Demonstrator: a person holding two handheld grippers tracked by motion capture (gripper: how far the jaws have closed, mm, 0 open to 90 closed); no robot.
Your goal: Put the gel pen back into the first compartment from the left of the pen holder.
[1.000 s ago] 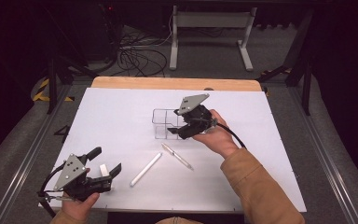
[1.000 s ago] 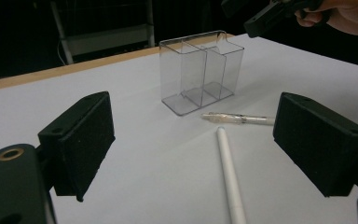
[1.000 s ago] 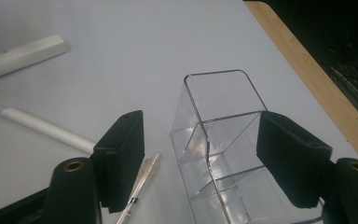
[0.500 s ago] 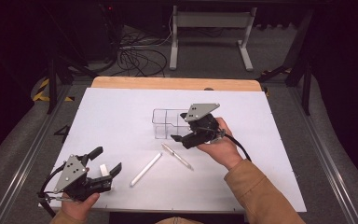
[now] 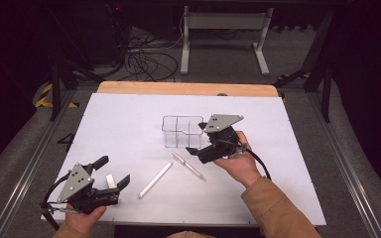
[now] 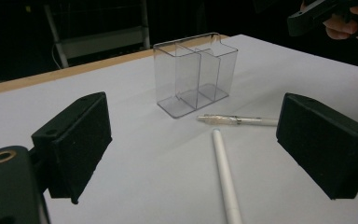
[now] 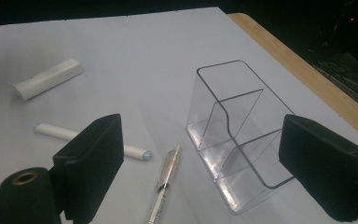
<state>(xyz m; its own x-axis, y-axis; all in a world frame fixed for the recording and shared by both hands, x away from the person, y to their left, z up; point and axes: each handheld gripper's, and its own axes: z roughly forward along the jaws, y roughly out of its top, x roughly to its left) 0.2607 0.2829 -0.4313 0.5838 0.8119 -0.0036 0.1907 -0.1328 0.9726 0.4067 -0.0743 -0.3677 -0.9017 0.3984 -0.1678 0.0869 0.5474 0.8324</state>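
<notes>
From the high view, a clear plastic organizer (image 5: 181, 131) stands near the middle of the white table (image 5: 129, 124), its compartments holding nothing. Just near of it lie a clear pen (image 5: 188, 165) and a white marker (image 5: 155, 179), apart from each other. The right gripper (image 5: 198, 141) hovers just right of the organizer, jaws spread wide on nothing; the left gripper (image 5: 113, 171) sits at the near left corner, jaws also wide apart, a small white cap (image 5: 110, 181) lying between them. In the left gripper view, the organizer (image 6: 196, 74) stands upright beyond the spread jaws, its divided sections bare, with the pen (image 6: 237, 120) and marker (image 6: 226, 179) on the table in front of it. In the right gripper view, the organizer (image 7: 237, 130) shows its empty compartments between the wide jaws; pen (image 7: 165, 184), marker (image 7: 135, 151) and cap (image 7: 48, 79) lie to its left.
</notes>
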